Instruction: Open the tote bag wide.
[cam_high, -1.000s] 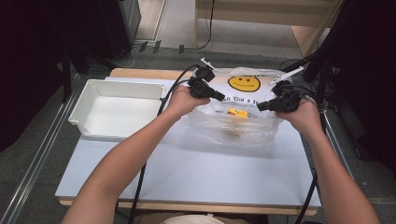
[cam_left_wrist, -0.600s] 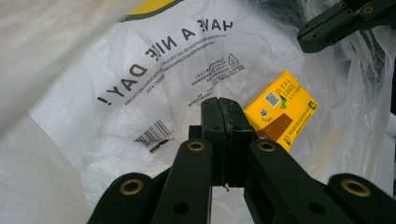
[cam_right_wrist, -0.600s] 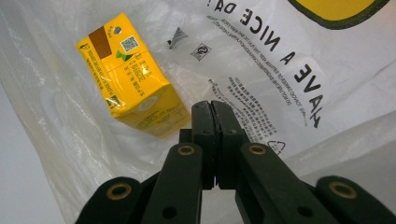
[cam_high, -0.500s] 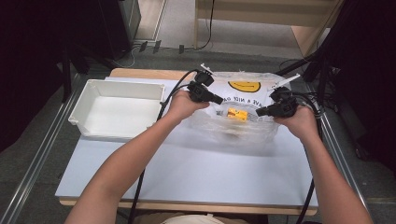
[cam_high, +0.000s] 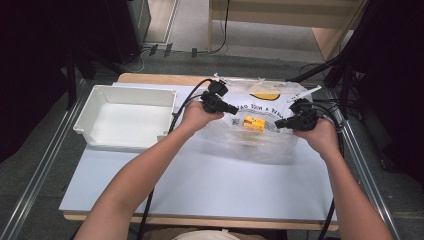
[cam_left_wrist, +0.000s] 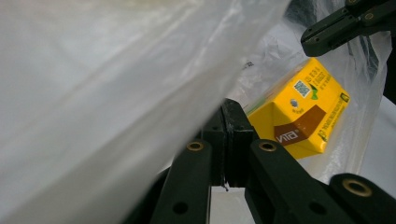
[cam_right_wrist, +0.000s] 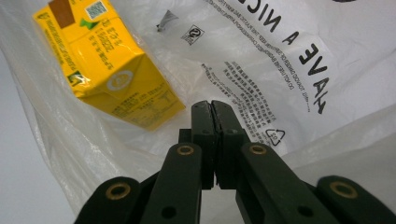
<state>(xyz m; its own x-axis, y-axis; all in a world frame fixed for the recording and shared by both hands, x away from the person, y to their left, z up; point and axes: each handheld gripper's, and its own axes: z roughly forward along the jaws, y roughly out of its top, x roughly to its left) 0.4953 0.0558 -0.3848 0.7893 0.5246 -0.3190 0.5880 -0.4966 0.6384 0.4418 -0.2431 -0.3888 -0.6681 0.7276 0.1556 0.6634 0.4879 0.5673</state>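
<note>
We have both grippers clamped shut on the thin film of the plastic bag (cam_high: 260, 125) on the white table (cam_high: 200, 185), the left gripper (cam_high: 232, 108) pinching one side of its mouth and the right gripper (cam_high: 279, 123) the other. A yellow drink carton (cam_high: 254, 123) lies inside, between our jaws. In our judgement the slippery film could slide out of either pinch, or tear if we pull the sides apart too hard, and the mouth would then sag over the carton.
</note>
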